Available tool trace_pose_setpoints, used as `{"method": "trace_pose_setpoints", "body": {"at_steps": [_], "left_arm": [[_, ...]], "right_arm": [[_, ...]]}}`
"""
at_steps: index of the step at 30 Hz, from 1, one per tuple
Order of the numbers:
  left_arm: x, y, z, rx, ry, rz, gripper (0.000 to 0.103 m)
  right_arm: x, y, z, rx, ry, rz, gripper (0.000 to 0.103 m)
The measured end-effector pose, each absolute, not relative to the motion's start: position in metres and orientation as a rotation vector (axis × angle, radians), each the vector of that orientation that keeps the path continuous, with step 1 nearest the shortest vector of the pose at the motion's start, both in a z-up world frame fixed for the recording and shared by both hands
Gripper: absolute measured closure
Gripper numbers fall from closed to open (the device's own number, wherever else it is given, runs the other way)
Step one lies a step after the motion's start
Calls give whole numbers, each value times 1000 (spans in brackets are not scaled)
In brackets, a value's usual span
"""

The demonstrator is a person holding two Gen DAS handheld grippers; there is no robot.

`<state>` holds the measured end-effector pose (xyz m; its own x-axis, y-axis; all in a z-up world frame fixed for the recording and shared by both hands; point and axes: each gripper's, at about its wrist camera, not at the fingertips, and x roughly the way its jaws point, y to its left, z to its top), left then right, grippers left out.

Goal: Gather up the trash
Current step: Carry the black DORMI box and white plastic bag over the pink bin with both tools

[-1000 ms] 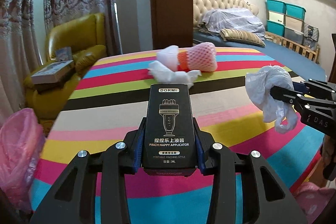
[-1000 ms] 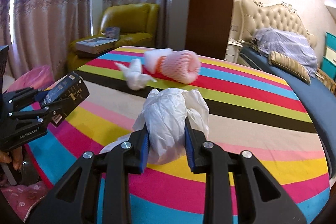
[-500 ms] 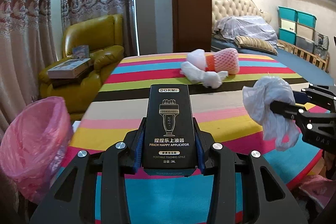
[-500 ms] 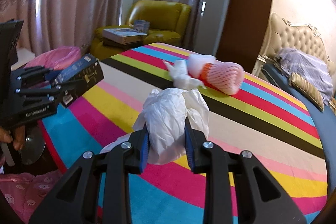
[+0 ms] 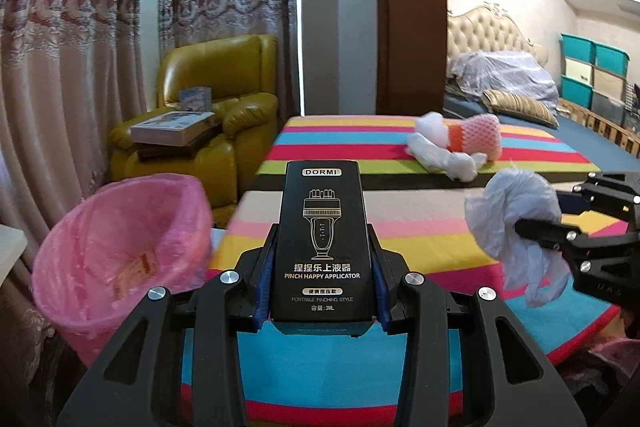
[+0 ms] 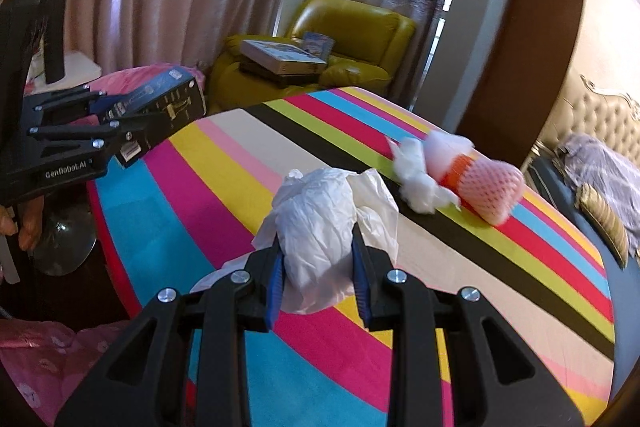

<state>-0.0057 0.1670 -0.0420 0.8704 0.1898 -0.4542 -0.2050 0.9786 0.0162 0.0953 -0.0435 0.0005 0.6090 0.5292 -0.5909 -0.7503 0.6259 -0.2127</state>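
Observation:
My left gripper (image 5: 322, 263) is shut on a black DORMI applicator box (image 5: 322, 239), held above the near edge of the striped table (image 5: 420, 235). It also shows at the left of the right wrist view (image 6: 160, 107). My right gripper (image 6: 318, 259) is shut on a crumpled white plastic bag (image 6: 316, 227); the bag also shows in the left wrist view (image 5: 516, 227). A bin lined with a pink bag (image 5: 116, 251) stands on the floor left of the table. A white wad (image 5: 444, 155) and a pink foam net (image 5: 478, 137) lie on the far side of the table.
A yellow armchair (image 5: 208, 115) with boxes and books (image 5: 172, 127) on it stands behind the bin. Curtains hang along the left wall. A bed (image 5: 520, 95) and teal storage boxes (image 5: 592, 71) are at the far right. Pink cloth (image 6: 44, 359) lies on the floor.
Both grippers have swung left and drawn back toward the table's near edge with their loads. The pink-lined bin has come into fuller view, closer to the left gripper.

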Motion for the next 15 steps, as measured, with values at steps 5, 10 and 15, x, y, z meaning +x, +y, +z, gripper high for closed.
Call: {"method": "trace_pose_setpoints", "body": {"at_steps": [5,10,15], "left_arm": [[-18,186,-34,-37,442,253,65],[-32,211,-30,-57,420,311,65],[-47,239,-27,-75,404,372,65]], "right_arm": [[93,-13,7,-500,496,830,75],[87,20,15,-523,472,889,75],[83,55,22,-555,450,937,74]]}}
